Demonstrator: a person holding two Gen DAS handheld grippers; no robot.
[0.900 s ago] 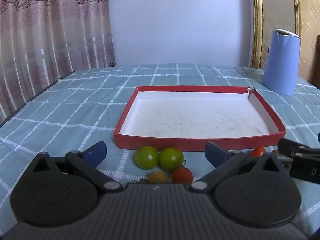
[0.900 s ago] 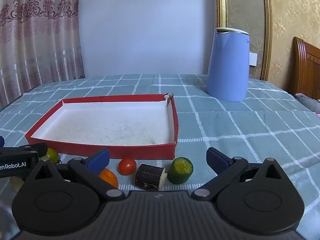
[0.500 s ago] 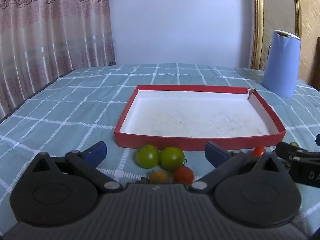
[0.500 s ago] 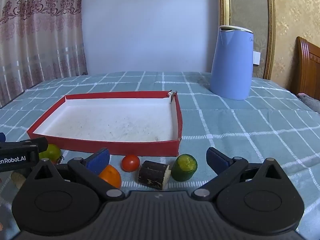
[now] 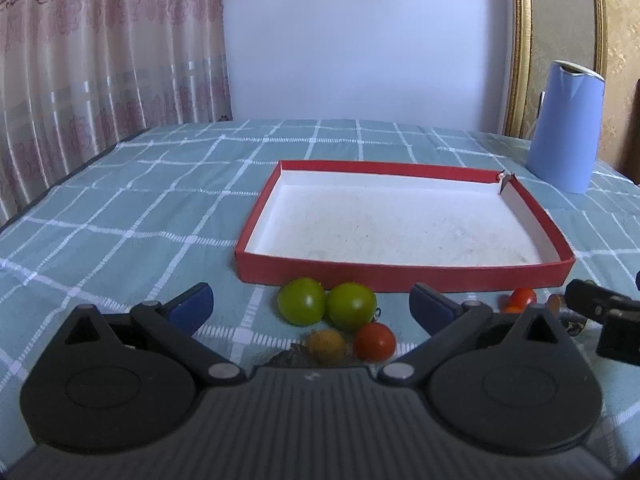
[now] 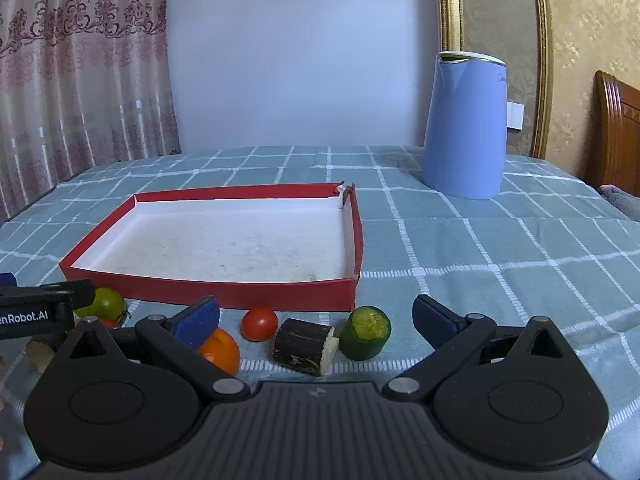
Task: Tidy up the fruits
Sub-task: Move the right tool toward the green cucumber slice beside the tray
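A shallow red tray (image 5: 400, 274) with a white floor lies empty on the checked cloth; it also shows in the right wrist view (image 6: 248, 293). In front of it my left gripper (image 5: 312, 306) is open above two green tomatoes (image 5: 301, 301) (image 5: 352, 306), a yellow-brown fruit (image 5: 326, 345) and a red tomato (image 5: 375, 342). My right gripper (image 6: 316, 316) is open above a red tomato (image 6: 259, 323), a dark cut piece (image 6: 305, 346), a green cut piece (image 6: 367, 333) and an orange fruit (image 6: 220, 351). Neither holds anything.
A blue jug (image 6: 464, 124) stands at the back right of the table, also in the left wrist view (image 5: 566, 126). A curtain (image 5: 100, 60) hangs on the left. A wooden bed frame (image 6: 618, 132) is at the far right.
Both grippers have risen and drawn back a little, so the tray and fruits sit lower in view. Both stay open and empty.
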